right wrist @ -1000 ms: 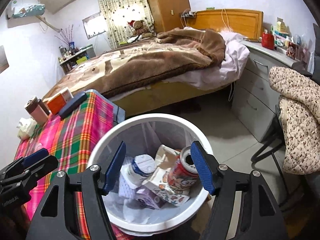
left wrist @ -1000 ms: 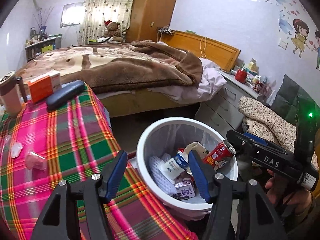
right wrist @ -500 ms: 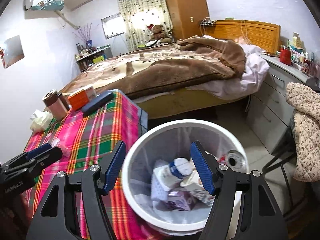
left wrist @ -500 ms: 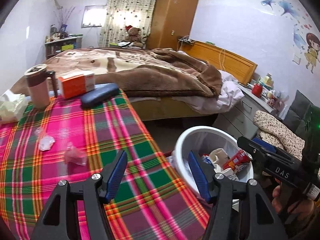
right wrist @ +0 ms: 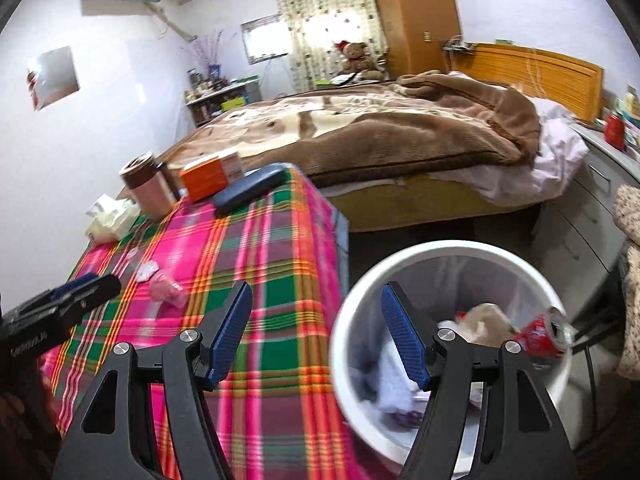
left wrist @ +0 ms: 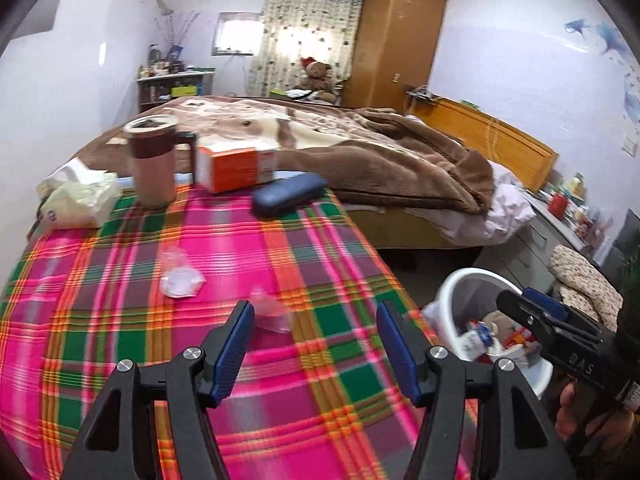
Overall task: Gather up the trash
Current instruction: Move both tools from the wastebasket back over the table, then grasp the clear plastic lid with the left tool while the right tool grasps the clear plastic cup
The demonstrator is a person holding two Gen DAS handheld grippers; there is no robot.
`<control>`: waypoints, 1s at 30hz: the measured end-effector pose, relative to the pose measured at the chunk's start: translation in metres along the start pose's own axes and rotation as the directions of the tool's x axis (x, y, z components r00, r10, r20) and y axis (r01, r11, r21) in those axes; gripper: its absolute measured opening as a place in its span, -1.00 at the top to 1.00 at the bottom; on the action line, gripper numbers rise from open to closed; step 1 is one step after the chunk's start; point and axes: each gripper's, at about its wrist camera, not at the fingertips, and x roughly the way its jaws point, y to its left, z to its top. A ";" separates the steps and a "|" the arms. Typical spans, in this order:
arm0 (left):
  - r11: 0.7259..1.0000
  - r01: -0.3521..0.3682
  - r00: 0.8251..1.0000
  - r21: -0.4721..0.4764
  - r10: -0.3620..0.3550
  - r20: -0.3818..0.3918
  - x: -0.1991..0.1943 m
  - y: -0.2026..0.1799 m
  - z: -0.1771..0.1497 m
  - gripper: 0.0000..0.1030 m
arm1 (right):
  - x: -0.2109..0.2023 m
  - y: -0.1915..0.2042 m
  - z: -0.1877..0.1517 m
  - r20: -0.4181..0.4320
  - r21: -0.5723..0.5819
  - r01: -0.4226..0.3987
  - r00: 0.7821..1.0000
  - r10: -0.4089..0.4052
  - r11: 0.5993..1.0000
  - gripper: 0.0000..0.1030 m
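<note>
Left wrist view: a bed under a brown blanket fills the far half of the room, and in front of it stands a table covered by a pink, green and orange plaid cloth. A white trash bin stands on the floor just beside the table's right edge, holding a red can, crumpled paper and other blurred refuse. Along the cloth's far edge, left to right, lie a pale tissue pack, a brown lidded mug, an orange box and a dark blue case. Two clear plastic wrappers remain on the cloth: one near its middle, the other just ahead of the left gripper, whose blue-padded jaws are spread wide with nothing between them. Right wrist view: the right gripper hangs over the gap between table edge and bin, its jaws likewise wide apart and empty, one finger before the cloth and the other before the bin's rim.
</note>
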 end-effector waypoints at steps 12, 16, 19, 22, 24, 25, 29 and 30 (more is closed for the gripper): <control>0.991 -0.097 0.995 -0.087 0.096 -0.018 0.015 0.087 0.008 -0.22 | 0.041 0.063 0.002 -0.061 -0.094 -0.070 0.996 0.064 0.993 -0.33; 0.991 -0.093 0.995 -0.091 0.089 -0.051 0.030 0.105 0.012 -0.23 | 0.054 0.083 0.001 -0.089 -0.131 -0.092 0.993 0.081 0.987 -0.33; 0.990 -0.104 0.992 -0.095 0.097 -0.078 0.045 0.117 0.016 -0.23 | 0.070 0.101 -0.001 -0.122 -0.176 -0.121 0.987 0.101 0.977 -0.33; 0.991 -0.082 0.992 -0.107 0.071 -0.108 0.059 0.129 0.019 -0.22 | 0.082 0.113 -0.004 -0.161 -0.207 -0.154 0.979 0.121 0.966 -0.33; 0.991 -0.079 0.991 -0.104 0.067 -0.120 0.067 0.134 0.021 -0.23 | 0.086 0.120 -0.006 -0.185 -0.234 -0.188 0.972 0.146 0.954 -0.33; 0.991 -0.080 0.990 -0.104 0.067 -0.121 0.070 0.136 0.021 -0.22 | 0.088 0.123 -0.007 -0.190 -0.244 -0.194 0.970 0.150 0.950 -0.33; 0.993 -0.064 0.989 -0.100 0.049 -0.140 0.086 0.141 0.026 -0.22 | 0.098 0.134 -0.009 -0.222 -0.294 -0.202 0.965 0.139 0.934 -0.33; 0.994 -0.059 0.988 -0.089 0.046 -0.145 0.089 0.140 0.027 -0.22 | 0.102 0.136 -0.009 -0.231 -0.301 -0.206 0.963 0.138 0.931 -0.33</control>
